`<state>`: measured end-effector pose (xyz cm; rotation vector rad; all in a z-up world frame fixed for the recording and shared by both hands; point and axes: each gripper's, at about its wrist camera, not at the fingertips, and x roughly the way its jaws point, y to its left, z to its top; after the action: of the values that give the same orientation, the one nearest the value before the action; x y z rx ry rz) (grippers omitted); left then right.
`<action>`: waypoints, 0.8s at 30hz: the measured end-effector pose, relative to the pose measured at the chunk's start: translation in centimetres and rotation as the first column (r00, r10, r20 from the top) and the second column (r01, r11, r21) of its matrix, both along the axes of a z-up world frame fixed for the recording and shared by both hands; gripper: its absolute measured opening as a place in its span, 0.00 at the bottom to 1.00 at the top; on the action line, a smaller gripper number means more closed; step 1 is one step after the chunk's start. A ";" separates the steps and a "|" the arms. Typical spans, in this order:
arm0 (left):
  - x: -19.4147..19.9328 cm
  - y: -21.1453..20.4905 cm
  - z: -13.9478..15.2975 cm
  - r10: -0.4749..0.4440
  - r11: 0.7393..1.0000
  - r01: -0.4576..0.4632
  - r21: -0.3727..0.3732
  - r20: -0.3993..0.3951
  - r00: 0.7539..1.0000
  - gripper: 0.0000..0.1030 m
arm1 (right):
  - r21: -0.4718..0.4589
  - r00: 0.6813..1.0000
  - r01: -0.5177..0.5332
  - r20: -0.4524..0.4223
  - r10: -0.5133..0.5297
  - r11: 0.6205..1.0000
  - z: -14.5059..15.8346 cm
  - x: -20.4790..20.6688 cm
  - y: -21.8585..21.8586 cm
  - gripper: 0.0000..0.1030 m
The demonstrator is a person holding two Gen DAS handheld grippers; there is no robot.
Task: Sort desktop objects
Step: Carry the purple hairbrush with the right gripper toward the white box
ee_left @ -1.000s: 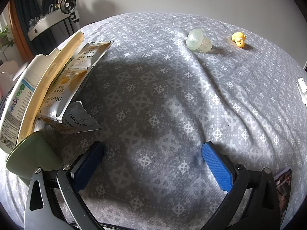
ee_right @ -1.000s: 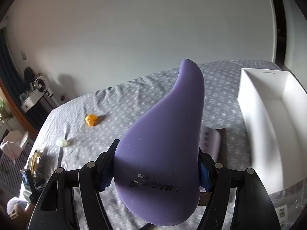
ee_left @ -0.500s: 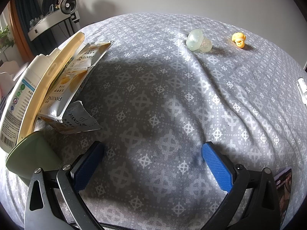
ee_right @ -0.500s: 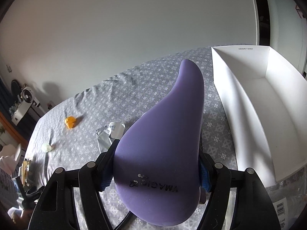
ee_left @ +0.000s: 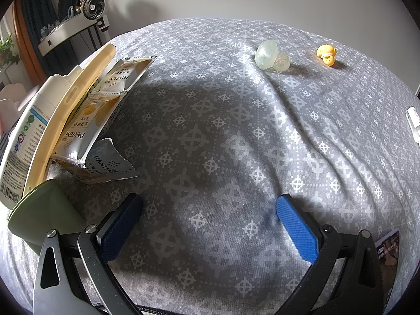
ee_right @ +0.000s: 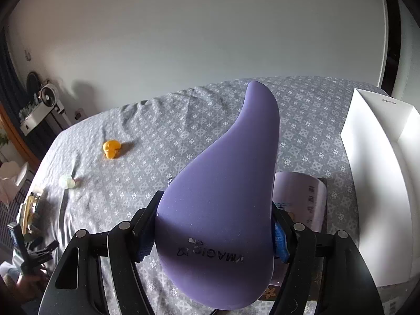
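Observation:
My right gripper (ee_right: 214,239) is shut on a purple teardrop-shaped case (ee_right: 223,199) printed MAGIC, which hides much of the cloth ahead. A white open box (ee_right: 378,183) stands to its right. My left gripper (ee_left: 207,210) hangs open over bare grey patterned cloth, nothing between its blue pads (ee_left: 296,228). Far ahead of it lie a pale translucent pacifier (ee_left: 271,58) and a small yellow toy (ee_left: 326,54); the same toy (ee_right: 111,148) and pacifier (ee_right: 67,181) show at the left in the right wrist view.
At the left of the left wrist view lie a white bottle (ee_left: 26,131), a cream holder (ee_left: 71,110), Pantene sachets (ee_left: 105,107) and a green cup (ee_left: 44,210). A booklet (ee_right: 302,199) lies under the purple case. A fan (ee_left: 92,3) stands beyond the table.
The right gripper, still holding the purple case, swung toward the white box, then back left and lower, so the box now sits at the right edge. The left gripper has not moved.

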<state>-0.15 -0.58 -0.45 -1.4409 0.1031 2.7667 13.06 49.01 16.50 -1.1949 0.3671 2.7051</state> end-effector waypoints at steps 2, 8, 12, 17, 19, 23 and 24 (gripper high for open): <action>0.0 0.0 0.0 0.000 1.000 0.000 0.000 0.000 1.000 1.00 | 0.036 0.999 -0.015 0.031 0.014 0.999 -0.8 -0.6 -0.8 0.67; 0.0 0.0 0.0 0.000 1.000 0.000 0.000 -0.001 1.000 1.00 | 0.062 0.996 -0.027 0.088 0.021 0.998 -2.7 -1.2 -1.1 0.67; 0.0 0.0 0.0 0.000 1.000 0.000 0.000 -0.001 1.000 1.00 | 0.065 0.995 -0.027 0.096 0.021 0.998 -2.9 -1.2 -1.0 0.67; 0.0 0.0 0.0 0.000 1.000 0.000 0.000 -0.001 1.000 1.00 | 0.068 0.994 -0.031 0.105 0.024 0.997 -3.0 -1.4 -1.1 0.67; 0.0 0.0 0.0 0.000 1.000 0.000 0.000 -0.001 1.000 1.00 | 0.070 0.994 -0.029 0.106 0.021 0.997 -3.0 -1.4 -1.1 0.67; 0.0 0.0 0.0 0.001 1.000 -0.001 0.000 -0.001 1.000 1.00 | 0.072 0.994 -0.027 0.109 0.019 0.997 -3.0 -1.3 -1.1 0.68; 0.0 0.0 0.0 0.001 1.000 -0.001 0.000 -0.001 1.000 1.00 | 0.073 0.994 -0.027 0.110 0.018 0.997 -3.0 -1.4 -1.1 0.68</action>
<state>-0.16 -0.61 -0.45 -1.4395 0.1027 2.7681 11.71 47.87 13.49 -1.3260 0.2373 2.6330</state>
